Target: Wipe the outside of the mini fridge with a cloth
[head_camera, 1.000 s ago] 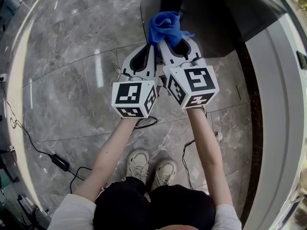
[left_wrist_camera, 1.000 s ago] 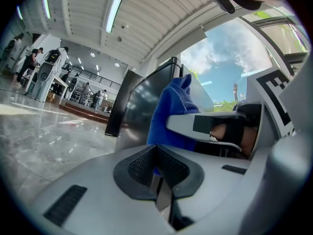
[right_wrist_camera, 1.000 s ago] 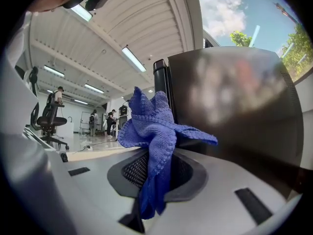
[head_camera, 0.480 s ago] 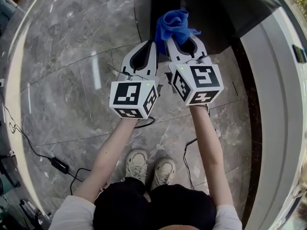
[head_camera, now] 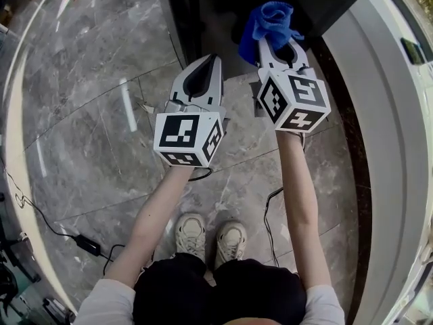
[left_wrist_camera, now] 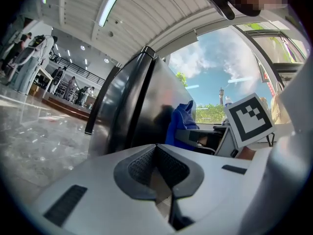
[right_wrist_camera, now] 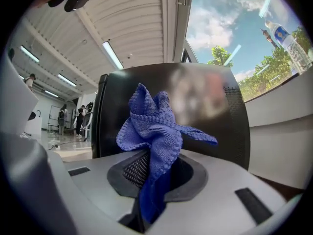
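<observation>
From the head view: two grippers, one blue cloth [head_camera: 270, 20], one black mini fridge [head_camera: 223, 12], on a grey marble floor [head_camera: 88, 114].

Left gripper view: the left gripper [left_wrist_camera: 164, 180] has its jaws together and empty, near the fridge.

Right gripper view: the right gripper [right_wrist_camera: 151, 180] is clamped on the cloth, bunched just before the fridge, under a ribbed ceiling [right_wrist_camera: 132, 18] with strip lights [right_wrist_camera: 112, 55].

Two tongs, the left tongs [head_camera: 211, 59] and the right tongs [head_camera: 276, 42]; two marker cubes [head_camera: 188, 137], one on each; one blue cloth [head_camera: 270, 20]; one dark mini fridge [head_camera: 220, 12]; two shoes [head_camera: 191, 232]; one power adapter [head_camera: 86, 244] on the floor.
</observation>
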A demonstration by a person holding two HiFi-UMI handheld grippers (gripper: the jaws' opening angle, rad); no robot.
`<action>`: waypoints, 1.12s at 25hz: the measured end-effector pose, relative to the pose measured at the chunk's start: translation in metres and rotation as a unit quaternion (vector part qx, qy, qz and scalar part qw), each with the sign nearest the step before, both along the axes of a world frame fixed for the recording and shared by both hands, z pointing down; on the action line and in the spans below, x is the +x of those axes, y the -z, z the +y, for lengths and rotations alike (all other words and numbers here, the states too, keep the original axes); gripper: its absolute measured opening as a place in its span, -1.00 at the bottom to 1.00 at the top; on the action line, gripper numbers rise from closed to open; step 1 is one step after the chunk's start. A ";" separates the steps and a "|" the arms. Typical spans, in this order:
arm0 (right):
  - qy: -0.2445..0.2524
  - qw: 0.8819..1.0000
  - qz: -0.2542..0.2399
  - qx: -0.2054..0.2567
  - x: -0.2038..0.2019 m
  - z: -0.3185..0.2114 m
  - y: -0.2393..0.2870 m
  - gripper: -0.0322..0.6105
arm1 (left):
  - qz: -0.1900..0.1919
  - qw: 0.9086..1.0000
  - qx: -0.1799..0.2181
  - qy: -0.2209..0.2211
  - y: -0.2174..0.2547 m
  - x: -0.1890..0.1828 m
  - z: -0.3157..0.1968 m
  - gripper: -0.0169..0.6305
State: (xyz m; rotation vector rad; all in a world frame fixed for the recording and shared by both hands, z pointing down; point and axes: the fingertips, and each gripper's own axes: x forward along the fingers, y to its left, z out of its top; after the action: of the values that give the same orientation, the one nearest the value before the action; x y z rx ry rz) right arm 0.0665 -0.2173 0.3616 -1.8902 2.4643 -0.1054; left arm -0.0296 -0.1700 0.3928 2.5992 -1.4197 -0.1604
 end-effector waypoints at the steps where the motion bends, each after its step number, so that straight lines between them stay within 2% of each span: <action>1: -0.004 1.000 0.000 0.001 0.007 -0.002 0.000 -0.62 | 0.003 1.000 0.000 -0.003 0.001 0.006 -0.003 -0.94; 7: -0.028 0.999 0.027 0.013 0.051 -0.010 -0.002 -0.62 | 0.000 0.998 0.018 -0.059 0.002 0.060 -0.008 -0.93; 12: -0.052 0.998 0.021 0.017 0.085 -0.019 -0.010 -0.62 | 0.007 0.996 0.011 -0.087 -0.005 0.094 -0.014 -0.94; 17: -0.094 0.995 0.000 0.016 0.126 -0.026 -0.016 -0.62 | -0.012 0.993 0.042 -0.106 0.001 0.128 -0.016 -0.94; 21: -0.126 0.992 -0.004 0.015 0.164 -0.035 -0.018 -0.62 | -0.025 0.991 0.046 -0.125 -0.007 0.144 -0.014 -0.94; 24: -0.124 0.992 0.008 0.015 0.179 -0.041 -0.019 -0.62 | -0.045 0.989 0.052 -0.131 -0.016 0.155 -0.015 -0.93; 28: -0.104 0.994 0.027 0.023 0.179 -0.043 -0.017 -0.62 | -0.031 0.989 0.044 -0.136 -0.022 0.168 -0.020 -0.93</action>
State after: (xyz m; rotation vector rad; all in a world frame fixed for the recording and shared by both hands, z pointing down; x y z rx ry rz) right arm 0.2453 -0.2607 0.3784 -2.1426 2.2617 0.0072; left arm 0.1384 -0.1897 0.4147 2.8603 -1.0821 -0.1097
